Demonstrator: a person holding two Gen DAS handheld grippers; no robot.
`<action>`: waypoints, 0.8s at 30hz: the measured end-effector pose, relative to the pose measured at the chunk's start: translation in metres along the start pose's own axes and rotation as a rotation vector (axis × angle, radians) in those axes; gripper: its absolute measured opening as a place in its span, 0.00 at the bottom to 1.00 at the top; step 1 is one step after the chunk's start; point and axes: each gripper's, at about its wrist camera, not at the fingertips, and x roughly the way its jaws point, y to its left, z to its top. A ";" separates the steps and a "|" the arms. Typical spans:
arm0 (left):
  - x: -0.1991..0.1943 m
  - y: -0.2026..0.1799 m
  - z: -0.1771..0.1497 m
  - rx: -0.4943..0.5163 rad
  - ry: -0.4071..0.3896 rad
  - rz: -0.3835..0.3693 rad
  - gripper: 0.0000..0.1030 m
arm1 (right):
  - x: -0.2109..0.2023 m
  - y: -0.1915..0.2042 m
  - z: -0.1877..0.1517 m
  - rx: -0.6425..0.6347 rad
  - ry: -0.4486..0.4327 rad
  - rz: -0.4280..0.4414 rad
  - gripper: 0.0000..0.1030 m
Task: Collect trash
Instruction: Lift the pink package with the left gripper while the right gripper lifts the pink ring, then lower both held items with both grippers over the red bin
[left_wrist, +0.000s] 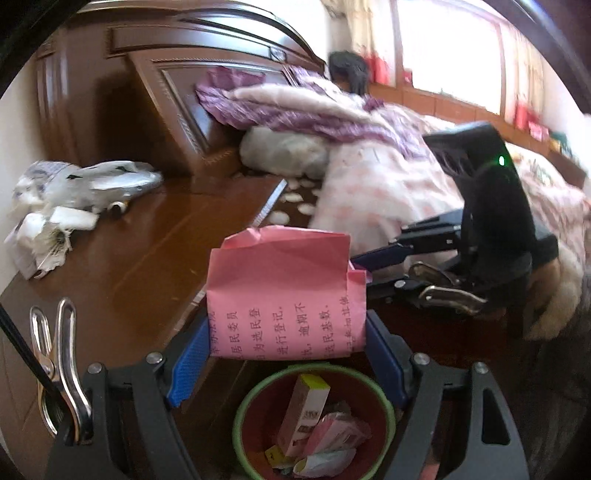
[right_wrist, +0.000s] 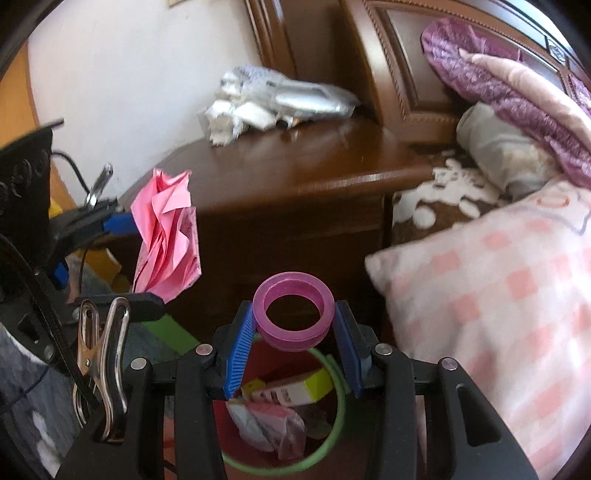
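As both loads hang over the bin (left_wrist: 314, 373), my left gripper (left_wrist: 288, 332) pinches light, crushable paper (left_wrist: 284, 291) wide across its sides; my right gripper (right_wrist: 293, 328), half open, clamps a stiff ring (right_wrist: 293, 314) by its rim.

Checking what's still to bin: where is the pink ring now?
In the right wrist view, the pink ring sits clamped in the right gripper, just above the green-rimmed bin.

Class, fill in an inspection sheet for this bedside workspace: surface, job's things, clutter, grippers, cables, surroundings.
Surface: brown wooden nightstand, glossy.
Job's things: pink paper; pink tape ring; green-rimmed bin below, holding boxes and wrappers.
Clutter: white wrappers and tissue on the nightstand's far side.
Grippers: left gripper shut on the paper; right gripper shut on the ring.
Cables: black cable by the wall.
Surroundings: bed with checked pillow, headboard, window.
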 end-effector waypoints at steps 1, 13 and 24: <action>0.005 -0.004 -0.002 0.002 0.017 -0.006 0.79 | 0.002 -0.001 -0.004 0.000 0.007 0.004 0.42; 0.056 -0.015 -0.042 -0.052 0.192 -0.092 0.79 | 0.049 -0.007 -0.041 0.036 0.149 0.048 0.42; 0.103 -0.021 -0.088 -0.034 0.383 -0.069 0.79 | 0.098 -0.024 -0.084 0.121 0.242 0.094 0.42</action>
